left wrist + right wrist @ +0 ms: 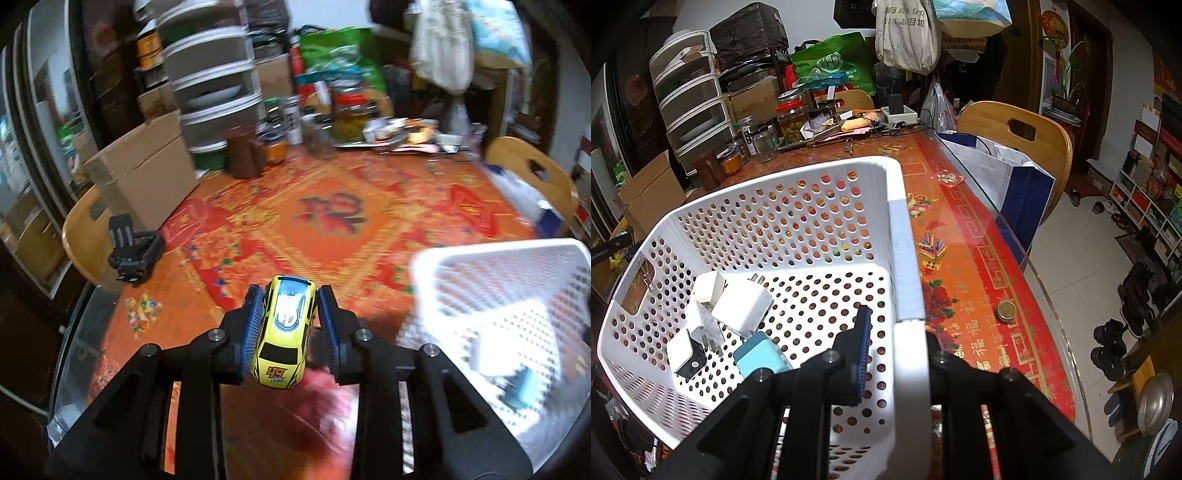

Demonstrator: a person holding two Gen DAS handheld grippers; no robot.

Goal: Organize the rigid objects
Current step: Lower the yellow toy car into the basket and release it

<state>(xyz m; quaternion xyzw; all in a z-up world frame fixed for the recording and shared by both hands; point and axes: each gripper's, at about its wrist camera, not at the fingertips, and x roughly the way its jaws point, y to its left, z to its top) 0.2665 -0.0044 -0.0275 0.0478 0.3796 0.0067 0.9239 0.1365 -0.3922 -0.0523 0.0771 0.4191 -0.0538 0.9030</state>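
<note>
Left tongs (286, 325) clamp toy car (282, 332); right tongs (897, 354) pinch basket (905, 258) wall

Cardboard box (147, 173), wooden chair (1030, 136), pickle jar (792, 120), shoes (1115, 343).

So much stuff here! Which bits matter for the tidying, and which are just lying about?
Part of the job: toy car in the left gripper; white basket, held by the right gripper; chargers inside it.

Lying about: jars, cardboard box, coin, black clip.
</note>
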